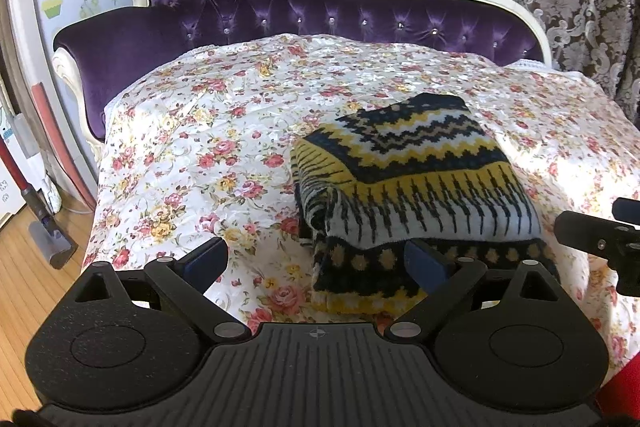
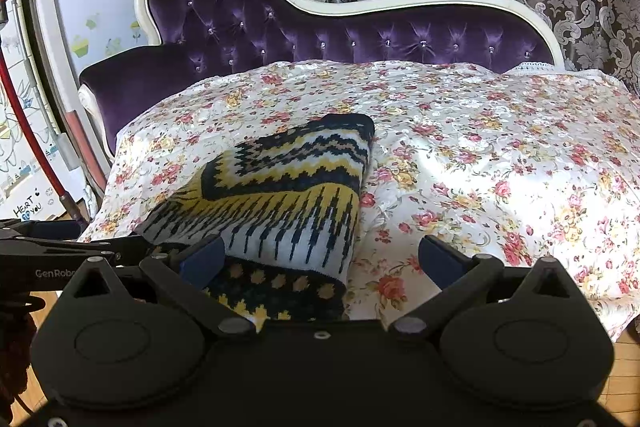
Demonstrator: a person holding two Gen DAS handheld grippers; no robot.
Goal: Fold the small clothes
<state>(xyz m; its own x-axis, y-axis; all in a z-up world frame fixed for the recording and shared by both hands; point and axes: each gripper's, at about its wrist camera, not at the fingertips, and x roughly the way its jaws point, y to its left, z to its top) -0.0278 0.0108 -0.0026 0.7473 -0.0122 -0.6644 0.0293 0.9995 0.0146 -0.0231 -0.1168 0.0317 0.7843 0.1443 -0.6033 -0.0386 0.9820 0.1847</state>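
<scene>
While both claws hang spread and empty, the folded sweater [image 1: 404,183] lies at one o'clock of the left gripper [image 1: 316,261] and eleven o'clock of the right gripper [image 2: 320,259].

We get soft, even daylight in both views, and a bright sheen glares off the floral cover [image 2: 500,163] at right. The folded knit [image 1: 404,179] throws a dark shadow beneath its near edge. Focus is crisp centrally; the edges bow and darken at the corners.
</scene>
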